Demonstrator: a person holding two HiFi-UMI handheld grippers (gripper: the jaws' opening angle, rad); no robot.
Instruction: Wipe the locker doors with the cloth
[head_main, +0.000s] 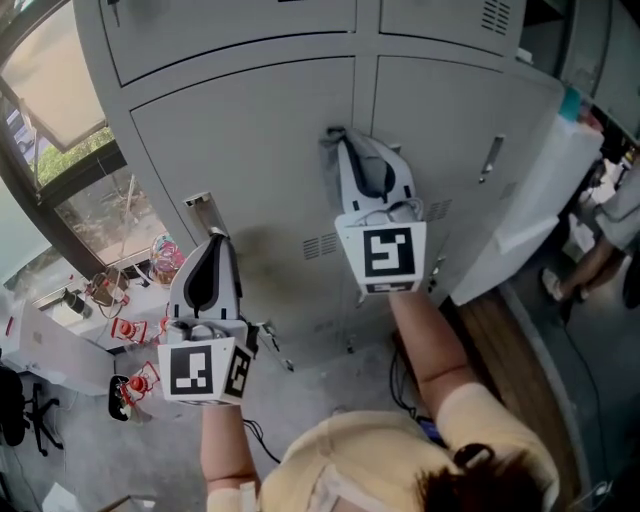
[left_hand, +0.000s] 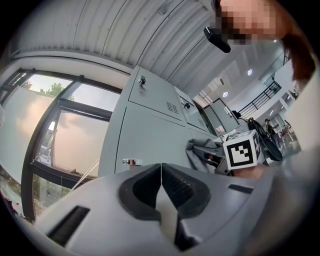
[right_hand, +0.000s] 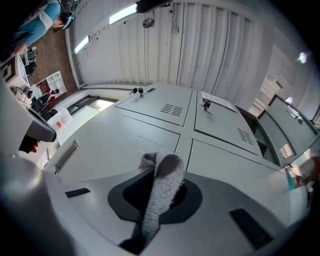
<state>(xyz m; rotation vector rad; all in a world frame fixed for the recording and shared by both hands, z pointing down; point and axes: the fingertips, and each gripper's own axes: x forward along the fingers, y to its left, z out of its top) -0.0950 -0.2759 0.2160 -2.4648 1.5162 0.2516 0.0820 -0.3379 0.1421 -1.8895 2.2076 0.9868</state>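
Observation:
Grey metal locker doors fill the upper head view. My right gripper is shut on a grey cloth, whose folded end sticks out between the jaws and lies against the door close to the seam between two doors. My left gripper hangs lower left, near a metal door handle, shut with its ribbed pads together and nothing between them. The left gripper view shows the right gripper's marker cube and the cloth against the lockers.
A window lies left of the lockers. Red and white small items and a cable sit on the floor below. A white board leans at the right, with a person's legs beyond.

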